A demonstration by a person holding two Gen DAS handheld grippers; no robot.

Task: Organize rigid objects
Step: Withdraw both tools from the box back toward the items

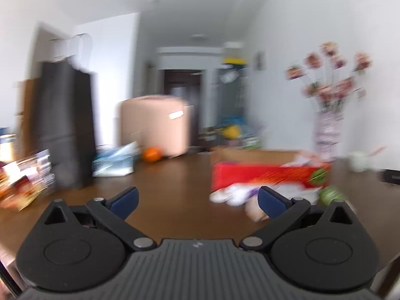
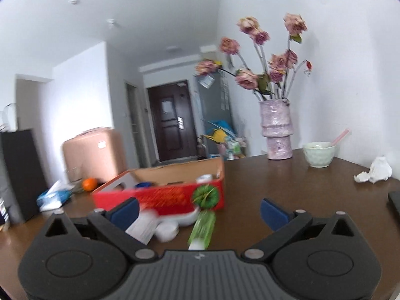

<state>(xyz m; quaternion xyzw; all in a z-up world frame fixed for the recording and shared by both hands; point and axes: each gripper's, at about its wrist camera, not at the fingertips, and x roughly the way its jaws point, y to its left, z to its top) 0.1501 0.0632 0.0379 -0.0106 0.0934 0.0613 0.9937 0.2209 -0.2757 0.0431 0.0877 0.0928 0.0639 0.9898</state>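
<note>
A red cardboard box (image 2: pixel 160 197) with an open top stands on the brown table (image 2: pixel 287 185); small items lie inside it. In front of it lie a green bottle (image 2: pixel 203 227), a white round jar (image 2: pixel 166 231) and a white packet (image 2: pixel 142 227). My right gripper (image 2: pixel 198 211) is open just short of them, nothing between its blue pads. In the blurred left wrist view the same red box (image 1: pixel 265 176) sits ahead to the right, with white items (image 1: pixel 232 195) and a green thing (image 1: pixel 330 195) before it. My left gripper (image 1: pixel 197 200) is open and empty.
A pink vase (image 2: pixel 277 130) of dried roses, a pale green bowl (image 2: pixel 318 153) and crumpled tissue (image 2: pixel 376 170) stand at the table's far right. An orange (image 2: pixel 89 183), a blue-white packet (image 2: pixel 53 197) and a black box (image 1: pixel 65 125) are on the left; stacked packages (image 1: pixel 22 177) at far left.
</note>
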